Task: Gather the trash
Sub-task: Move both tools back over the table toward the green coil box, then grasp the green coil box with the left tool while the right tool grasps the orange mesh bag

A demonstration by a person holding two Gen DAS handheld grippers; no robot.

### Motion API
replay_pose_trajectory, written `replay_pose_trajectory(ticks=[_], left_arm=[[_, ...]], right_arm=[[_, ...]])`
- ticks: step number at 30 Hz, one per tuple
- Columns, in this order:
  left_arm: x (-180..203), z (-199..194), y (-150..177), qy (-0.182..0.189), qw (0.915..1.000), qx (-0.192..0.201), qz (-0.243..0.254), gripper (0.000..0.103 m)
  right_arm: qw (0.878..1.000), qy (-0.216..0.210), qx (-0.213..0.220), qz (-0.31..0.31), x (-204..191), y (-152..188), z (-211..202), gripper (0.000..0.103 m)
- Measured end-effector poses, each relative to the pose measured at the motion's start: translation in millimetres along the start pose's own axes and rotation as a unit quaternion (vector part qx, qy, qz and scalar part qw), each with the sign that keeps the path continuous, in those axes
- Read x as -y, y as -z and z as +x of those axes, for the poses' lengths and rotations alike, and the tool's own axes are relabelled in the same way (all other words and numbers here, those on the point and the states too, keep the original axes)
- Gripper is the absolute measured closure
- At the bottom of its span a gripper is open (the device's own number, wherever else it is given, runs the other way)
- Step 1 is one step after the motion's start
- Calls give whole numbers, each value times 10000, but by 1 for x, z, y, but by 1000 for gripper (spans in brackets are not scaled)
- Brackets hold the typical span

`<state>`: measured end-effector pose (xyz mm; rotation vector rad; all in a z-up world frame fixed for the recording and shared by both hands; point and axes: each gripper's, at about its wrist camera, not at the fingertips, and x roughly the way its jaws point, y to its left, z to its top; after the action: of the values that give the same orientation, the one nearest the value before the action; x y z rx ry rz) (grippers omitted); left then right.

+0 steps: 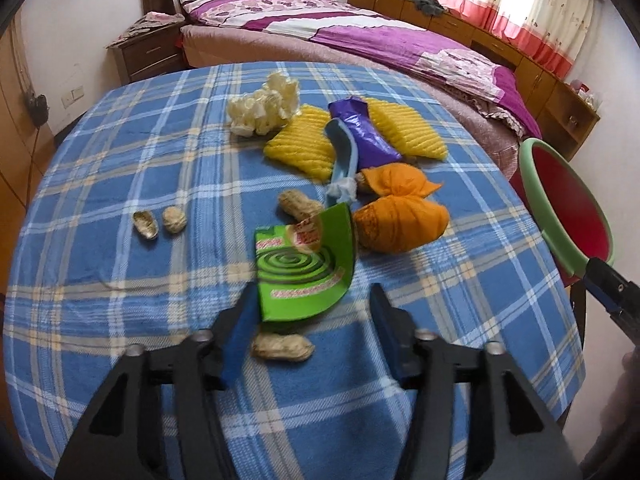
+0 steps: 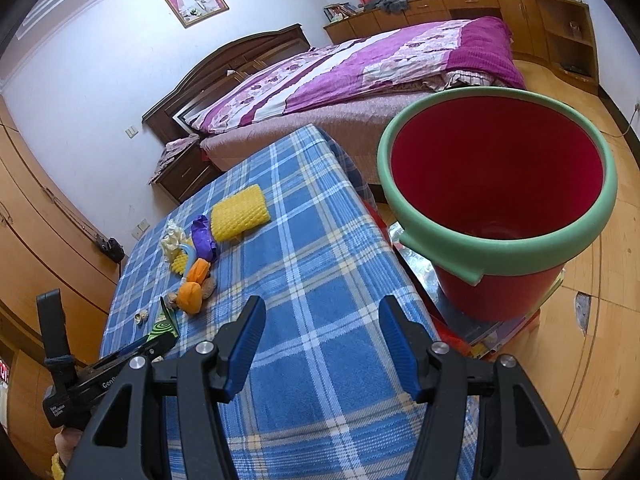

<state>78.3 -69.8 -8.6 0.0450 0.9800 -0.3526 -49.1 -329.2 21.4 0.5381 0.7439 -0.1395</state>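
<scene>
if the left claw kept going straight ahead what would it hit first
Most likely the green card, already tilted up between the open fingers of the left claw. A peanut lies lower on the cloth, probably passing underneath.

Little can be read. In the right wrist view the left gripper's black body carries white letters "Gen", cut off by the right gripper's frame, and a small white label lower on its handle whose lines are too small to read. The green box near the table's front edge has red bands of print that are blurred and illegible.
</scene>
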Motion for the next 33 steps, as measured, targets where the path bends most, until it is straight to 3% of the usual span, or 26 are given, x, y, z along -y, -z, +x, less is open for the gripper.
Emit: replay_pose_trajectory(ticks=[1, 12, 16, 20, 33], left_arm=[[1, 1, -2, -8, 10000, 7, -11, 31], [-2, 17, -13, -254, 9994, 129, -185, 31], [-6, 16, -13, -239, 9994, 191, -155, 48], [-15, 11, -11, -23, 9993, 218, -294, 50], [-45, -16, -11, -94, 9967, 542, -594, 50]], right_arm=[[10000, -4, -4, 1, 0, 0, 0, 41], [10000, 26, -41, -10, 0, 0, 3, 41], [9999, 28, -83, -63, -4, -1, 6, 41], [9996, 0, -146, -227, -15, -3, 11, 41], [9945, -266, -376, -941, -76, -5, 41, 41]])
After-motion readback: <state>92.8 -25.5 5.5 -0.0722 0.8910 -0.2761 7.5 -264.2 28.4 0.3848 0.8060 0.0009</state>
